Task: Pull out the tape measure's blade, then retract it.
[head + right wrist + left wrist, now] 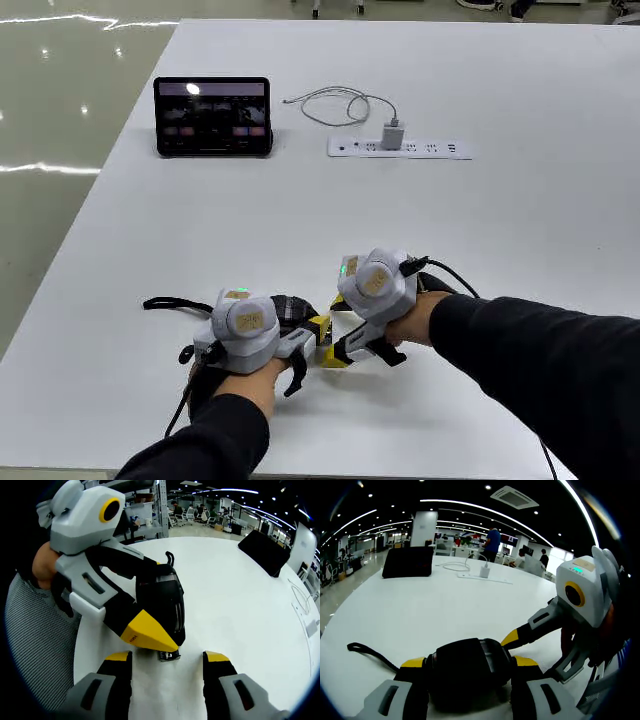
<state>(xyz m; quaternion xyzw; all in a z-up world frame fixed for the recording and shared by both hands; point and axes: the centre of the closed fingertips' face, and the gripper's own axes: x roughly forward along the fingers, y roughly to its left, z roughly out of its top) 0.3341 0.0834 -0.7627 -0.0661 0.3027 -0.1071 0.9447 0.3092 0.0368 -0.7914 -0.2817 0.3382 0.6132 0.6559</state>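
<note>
Pull-out is being prepared: tape measure (470,675) clamped by left gripper (469,663), blade hook (170,655) to be pinched by open right gripper (168,659).

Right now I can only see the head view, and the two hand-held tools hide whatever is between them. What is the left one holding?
Observer: In the left gripper view, the left gripper is shut on a black tape measure, with one jaw on each side of its case.
Operator: Has the right one caught the blade?
Observer: Not yet. In the right gripper view, the right gripper is open. The blade's end hook sits in the gap between its jaws and seems to touch neither.
</note>
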